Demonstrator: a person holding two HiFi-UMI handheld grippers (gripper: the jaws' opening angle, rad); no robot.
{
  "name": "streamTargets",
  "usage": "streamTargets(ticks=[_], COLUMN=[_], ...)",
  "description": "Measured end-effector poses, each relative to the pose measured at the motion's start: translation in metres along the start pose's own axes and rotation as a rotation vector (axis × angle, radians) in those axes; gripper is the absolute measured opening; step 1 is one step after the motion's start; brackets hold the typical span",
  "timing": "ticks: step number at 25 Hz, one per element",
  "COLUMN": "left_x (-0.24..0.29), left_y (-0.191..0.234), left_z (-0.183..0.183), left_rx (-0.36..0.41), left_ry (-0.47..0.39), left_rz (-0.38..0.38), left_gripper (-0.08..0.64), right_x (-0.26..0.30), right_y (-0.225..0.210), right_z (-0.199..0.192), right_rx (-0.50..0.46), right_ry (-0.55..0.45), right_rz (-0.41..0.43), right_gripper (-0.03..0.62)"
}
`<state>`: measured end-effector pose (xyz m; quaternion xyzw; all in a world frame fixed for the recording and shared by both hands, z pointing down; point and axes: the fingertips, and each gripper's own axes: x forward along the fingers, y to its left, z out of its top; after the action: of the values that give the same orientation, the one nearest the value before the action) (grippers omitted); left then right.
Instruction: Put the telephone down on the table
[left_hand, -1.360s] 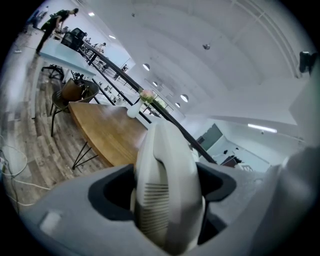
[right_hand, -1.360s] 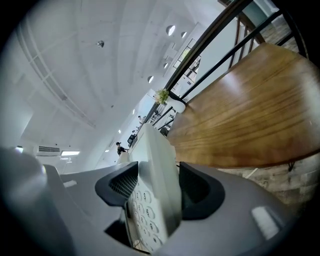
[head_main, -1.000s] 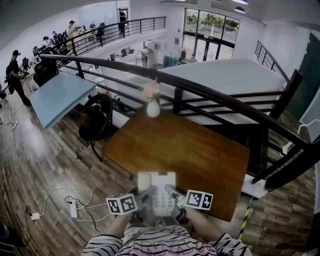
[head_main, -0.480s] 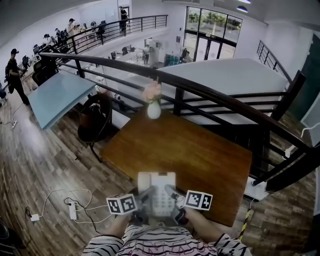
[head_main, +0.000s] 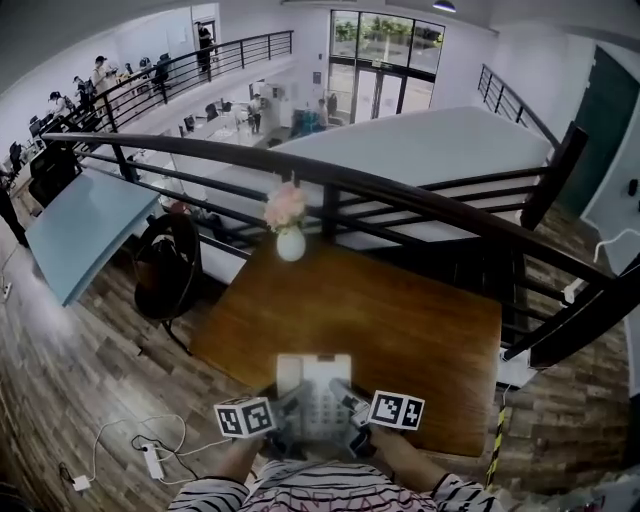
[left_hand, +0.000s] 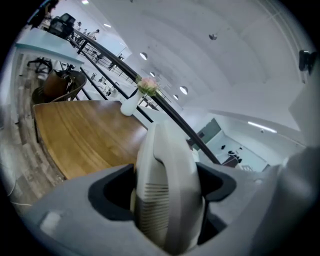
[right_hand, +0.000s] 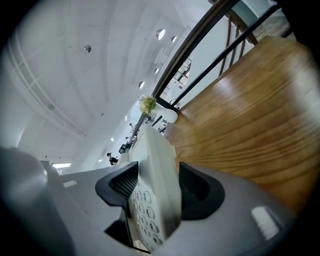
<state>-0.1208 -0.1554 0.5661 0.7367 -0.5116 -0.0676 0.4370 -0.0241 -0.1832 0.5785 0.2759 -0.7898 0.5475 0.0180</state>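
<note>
A white desk telephone (head_main: 314, 393) with a keypad is held over the near edge of the brown wooden table (head_main: 400, 310). My left gripper (head_main: 283, 412) is shut on the telephone's left side, where the handset (left_hand: 167, 192) fills the space between its jaws. My right gripper (head_main: 345, 405) is shut on the telephone's right edge (right_hand: 155, 195), with the number keys showing just inside its jaws. Whether the telephone's base touches the tabletop is hidden by the grippers.
A white vase with pink flowers (head_main: 289, 224) stands at the table's far edge. A black railing (head_main: 420, 200) runs behind the table. A dark chair (head_main: 165, 265) sits at the table's left. A power strip with white cables (head_main: 150, 458) lies on the wooden floor.
The head view has shifted, so the table and vase sit a little lower and to the left. The telephone and both grippers hold the same grip, slightly further over the table.
</note>
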Motion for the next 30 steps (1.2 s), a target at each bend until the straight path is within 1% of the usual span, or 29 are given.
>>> streamTargets(ticks=[9, 16, 22, 30], left_x=[0.029, 0.058, 0.09, 0.14], left_y=[0.057, 0.095, 0.133, 0.174], left_z=[0.073, 0.113, 0.135, 0.151], left_rx=[0.019, 0.044, 0.067, 0.105], left_ry=[0.043, 0.085, 0.145, 0.247], left_rz=[-0.036, -0.051, -0.065, -0.122], left_gripper=[0.379, 0.379, 0.379, 0.379], right_x=[0.084, 0.136, 0.178, 0.22], right_y=[0.008, 0.0, -0.02, -0.057], right_z=[0.037, 0.062, 0.077, 0.093], right_rx=[0.02, 0.048, 0.093, 0.156], right_ry=[-0.053, -0.092, -0.136, -0.228], right_rz=[-0.028, -0.037, -0.058, -0.111], right_gripper=[0.253, 0.253, 0.255, 0.256])
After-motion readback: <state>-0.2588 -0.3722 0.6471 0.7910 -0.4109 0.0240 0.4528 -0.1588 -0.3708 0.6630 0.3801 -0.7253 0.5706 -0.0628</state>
